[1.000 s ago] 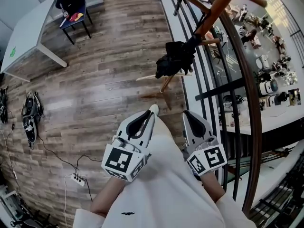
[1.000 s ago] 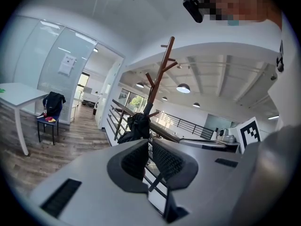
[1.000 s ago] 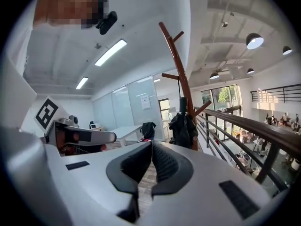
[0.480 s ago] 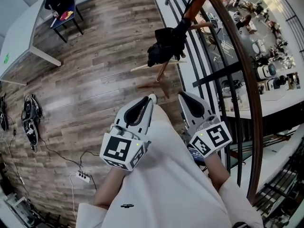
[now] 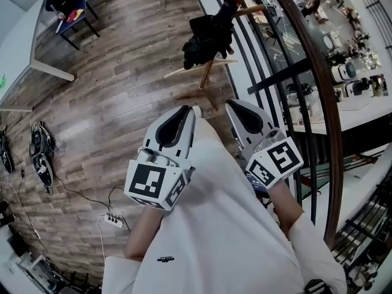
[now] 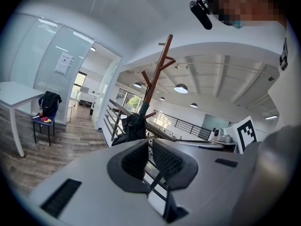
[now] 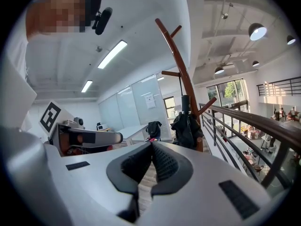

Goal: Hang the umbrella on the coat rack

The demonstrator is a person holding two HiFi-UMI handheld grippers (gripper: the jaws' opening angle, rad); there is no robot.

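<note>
Finding the umbrella (image 5: 208,37) hanging folded and black on the rack (image 7: 184,84), close against its pole, at 12 o'clock from both tongs and well apart from them. Holding the left tongs (image 5: 193,110) a slit apart, with nothing between. Pressing the right tongs (image 5: 230,103) fully together, likewise empty. Pointing both side by side toward the rack, over a white garment (image 5: 214,225). Noting a railing (image 5: 320,103) at 3 o'clock, plank floor (image 5: 116,103) at 9, a chair (image 5: 64,5) at 11.
</note>
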